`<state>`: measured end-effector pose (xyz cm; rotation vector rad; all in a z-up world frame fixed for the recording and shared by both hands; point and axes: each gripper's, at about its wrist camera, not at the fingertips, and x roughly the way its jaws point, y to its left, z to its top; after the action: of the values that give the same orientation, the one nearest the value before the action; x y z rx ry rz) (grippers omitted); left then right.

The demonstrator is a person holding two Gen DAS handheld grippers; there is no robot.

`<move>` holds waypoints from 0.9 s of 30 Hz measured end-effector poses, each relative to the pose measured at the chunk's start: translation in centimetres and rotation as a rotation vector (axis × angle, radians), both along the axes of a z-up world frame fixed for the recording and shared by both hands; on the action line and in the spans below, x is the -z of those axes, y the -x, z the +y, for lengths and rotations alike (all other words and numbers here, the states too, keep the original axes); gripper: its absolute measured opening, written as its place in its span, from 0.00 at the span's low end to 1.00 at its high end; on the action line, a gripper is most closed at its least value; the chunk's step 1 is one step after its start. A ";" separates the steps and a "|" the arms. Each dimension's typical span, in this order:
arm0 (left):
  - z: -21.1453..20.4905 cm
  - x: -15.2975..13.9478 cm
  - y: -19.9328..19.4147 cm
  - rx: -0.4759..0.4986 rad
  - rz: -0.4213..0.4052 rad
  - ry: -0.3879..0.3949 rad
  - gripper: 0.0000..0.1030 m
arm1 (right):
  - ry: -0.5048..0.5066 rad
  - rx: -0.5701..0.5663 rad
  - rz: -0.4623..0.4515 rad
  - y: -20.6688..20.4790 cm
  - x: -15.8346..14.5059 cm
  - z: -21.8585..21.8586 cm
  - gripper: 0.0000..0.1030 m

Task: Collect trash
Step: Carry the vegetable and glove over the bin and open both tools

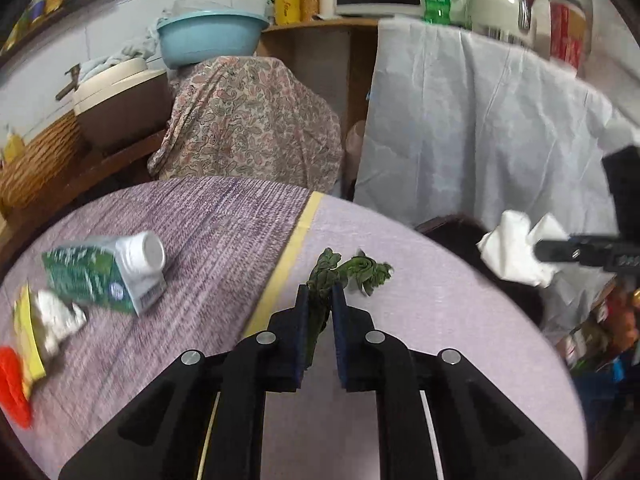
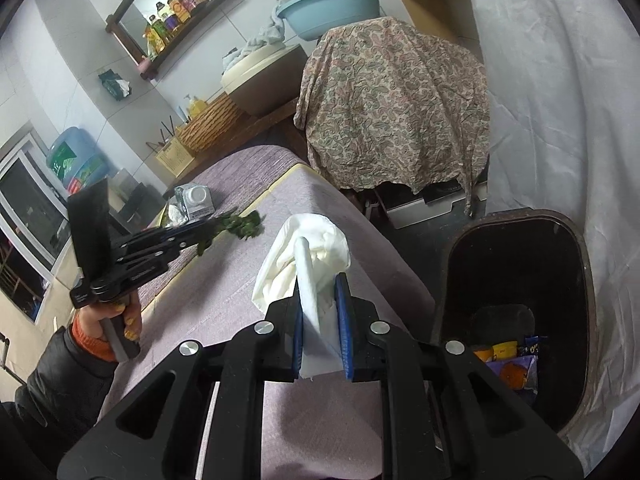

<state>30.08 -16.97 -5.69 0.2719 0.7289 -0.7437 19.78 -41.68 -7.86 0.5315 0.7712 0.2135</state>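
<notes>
My left gripper is shut on a wilted green leafy scrap, whose stem runs between the pads while its leaves stick out ahead. In the right wrist view that left gripper holds the leafy scrap just above the purple-clothed table. The right gripper is shut on a crumpled white tissue near the table's right edge. A dark trash bin stands on the floor to its right, with wrappers at the bottom. From the left wrist, the right gripper and tissue show over the bin.
A green-and-white carton lies on its side on the table's left part, next to a crumpled yellow-and-white wrapper and a red object. A paisley-draped object and a white sheet stand behind the table and bin.
</notes>
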 end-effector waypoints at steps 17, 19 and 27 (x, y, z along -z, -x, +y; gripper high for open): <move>-11.7 -2.3 9.7 0.181 0.048 0.114 0.12 | 0.266 0.174 0.216 5.5 8.9 -6.1 0.15; -13.5 -1.8 9.9 0.178 0.074 0.093 0.12 | 0.277 0.186 0.246 5.0 10.7 -6.5 0.16; -20.9 2.4 9.4 0.121 0.207 -0.024 0.12 | 0.282 0.272 0.245 4.7 15.4 -7.1 0.49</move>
<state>20.72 -37.91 -8.09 0.2642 0.9240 -0.8868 15.12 -48.82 -23.23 0.3924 0.9393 -0.2148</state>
